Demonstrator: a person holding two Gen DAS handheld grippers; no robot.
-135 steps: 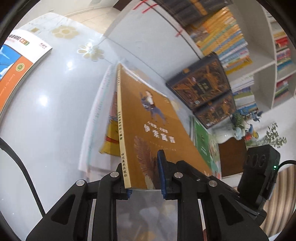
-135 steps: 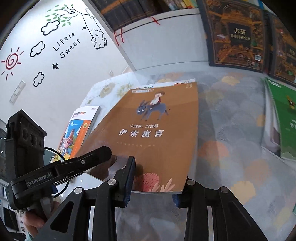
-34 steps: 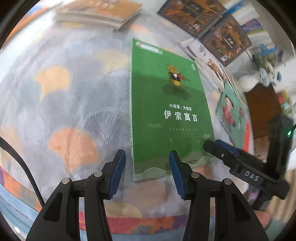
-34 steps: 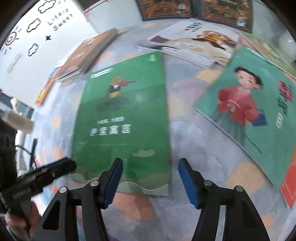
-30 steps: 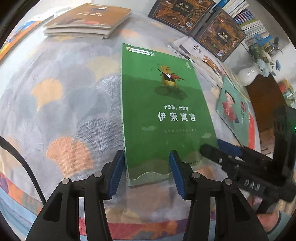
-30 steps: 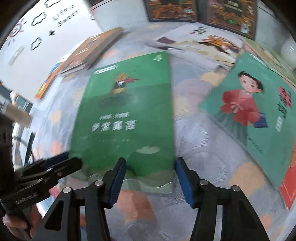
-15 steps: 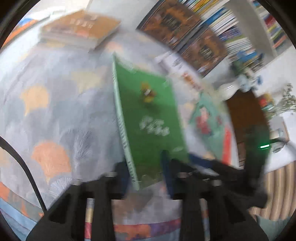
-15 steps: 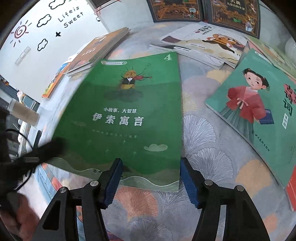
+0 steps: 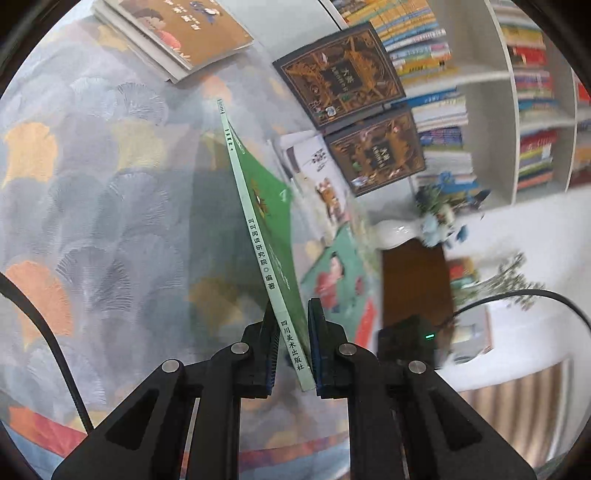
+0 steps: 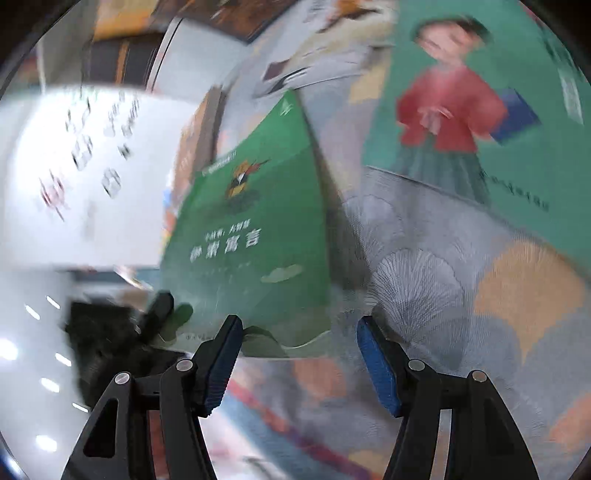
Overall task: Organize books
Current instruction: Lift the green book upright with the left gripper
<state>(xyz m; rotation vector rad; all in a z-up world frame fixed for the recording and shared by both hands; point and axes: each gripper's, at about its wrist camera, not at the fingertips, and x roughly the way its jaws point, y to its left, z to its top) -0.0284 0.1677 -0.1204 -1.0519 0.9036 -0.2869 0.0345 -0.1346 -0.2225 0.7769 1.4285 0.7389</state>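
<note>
The green storybook [image 9: 275, 236] stands tilted on edge above the fan-patterned tablecloth [image 9: 92, 221], its lower spine corner clamped between the pads of the left gripper [image 9: 291, 350], apparently so it can be carried to the stack of orange books [image 9: 184, 33] at the far left. To its right lie a white picture book [image 9: 325, 184] and a teal book with a red-robed girl [image 10: 480, 110]. The right gripper [image 10: 299, 365] is about half open and holds nothing, with the book's bottom edge just ahead of its pads, likely ready to steady it.

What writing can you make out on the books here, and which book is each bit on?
"叫叫阅读研究院 编著": spine of the green book, clamped in the left gripper.
"四川美术出版社": bottom of the same spine.
"伊索寓言": its cover, blurred.
The dark ornate books, teal book and shelf spines: unreadable.
</note>
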